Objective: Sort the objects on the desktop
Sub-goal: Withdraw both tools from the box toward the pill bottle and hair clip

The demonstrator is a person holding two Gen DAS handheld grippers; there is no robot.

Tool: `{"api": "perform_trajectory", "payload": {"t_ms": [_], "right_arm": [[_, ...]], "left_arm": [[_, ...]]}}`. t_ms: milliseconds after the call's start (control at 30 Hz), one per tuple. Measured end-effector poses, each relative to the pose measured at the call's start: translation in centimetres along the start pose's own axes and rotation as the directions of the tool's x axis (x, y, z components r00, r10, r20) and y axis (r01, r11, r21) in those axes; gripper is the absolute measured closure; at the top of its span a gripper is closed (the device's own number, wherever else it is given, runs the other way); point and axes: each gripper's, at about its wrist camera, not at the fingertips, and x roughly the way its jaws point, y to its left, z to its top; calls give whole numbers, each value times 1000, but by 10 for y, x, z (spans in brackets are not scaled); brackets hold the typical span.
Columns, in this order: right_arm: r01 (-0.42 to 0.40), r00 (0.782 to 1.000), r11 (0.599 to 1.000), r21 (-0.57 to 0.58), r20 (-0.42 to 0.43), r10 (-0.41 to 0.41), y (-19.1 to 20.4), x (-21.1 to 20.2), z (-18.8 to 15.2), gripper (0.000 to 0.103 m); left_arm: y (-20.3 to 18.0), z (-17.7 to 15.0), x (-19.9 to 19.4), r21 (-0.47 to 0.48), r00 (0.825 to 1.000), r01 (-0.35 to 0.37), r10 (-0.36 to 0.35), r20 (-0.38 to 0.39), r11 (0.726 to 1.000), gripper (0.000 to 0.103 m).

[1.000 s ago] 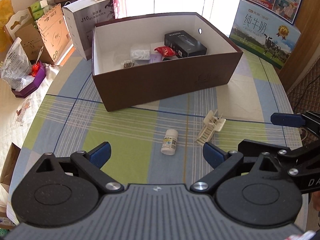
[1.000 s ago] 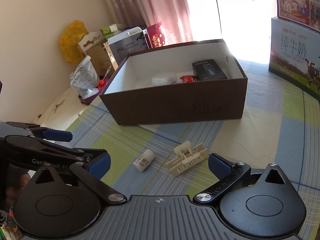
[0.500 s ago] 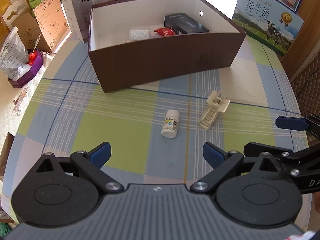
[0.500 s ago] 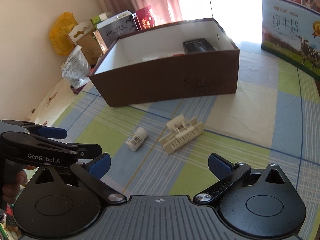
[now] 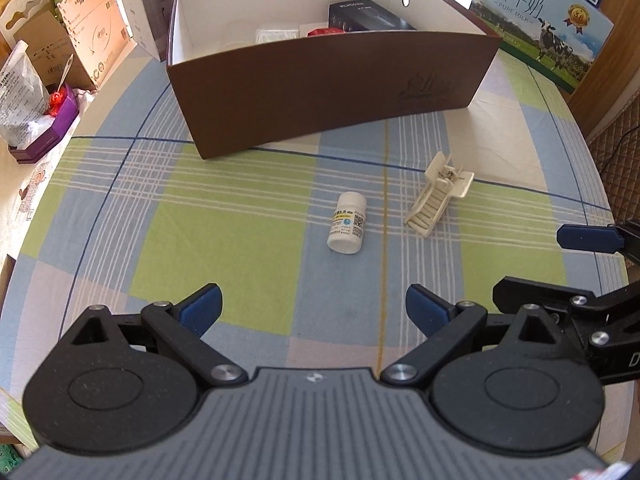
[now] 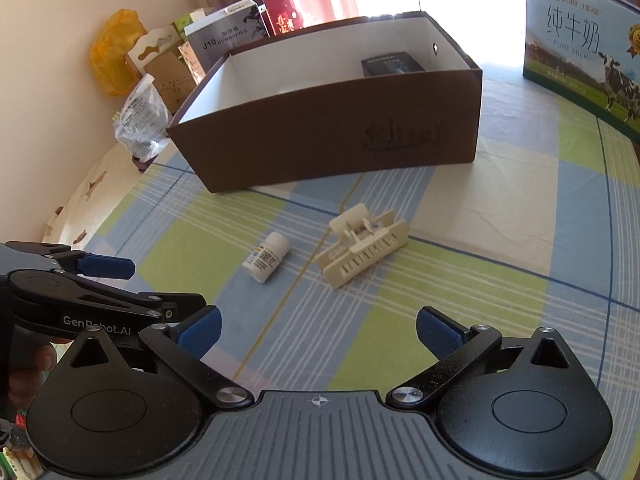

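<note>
Checked cloth covers the counter [image 5: 224, 240], where both spread, empty grippers, left gripper [image 5: 313, 309] and right gripper [image 6: 319, 330], hang near the bottle [image 5: 347, 223] and clip [image 5: 438, 194], likely bound for the far box [image 5: 328, 92].

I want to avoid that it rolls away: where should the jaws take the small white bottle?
Probably across the labelled middle of the small white bottle, coming from above. It lies on its side on the tablecloth, so its round flanks are free, and jaws closing on them would stop it rolling.

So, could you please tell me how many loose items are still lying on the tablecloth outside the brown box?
2: a white pill bottle on its side, and a cream plastic clip to its right.
</note>
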Motion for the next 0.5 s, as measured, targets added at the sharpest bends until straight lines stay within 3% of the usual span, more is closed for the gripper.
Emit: {"api": "perform_trajectory", "payload": {"t_ms": [300,500], "right_arm": [[17,1000,1000,9,-10,-17,1,9,1,2],[78,996,995,68,37,-81,-2,19,3,2]], "left_arm": [[6,2,10,1,1000,-1,1,-5,1000,6],[8,5,21,19,1000,-13,13,5,1000,6]]}}
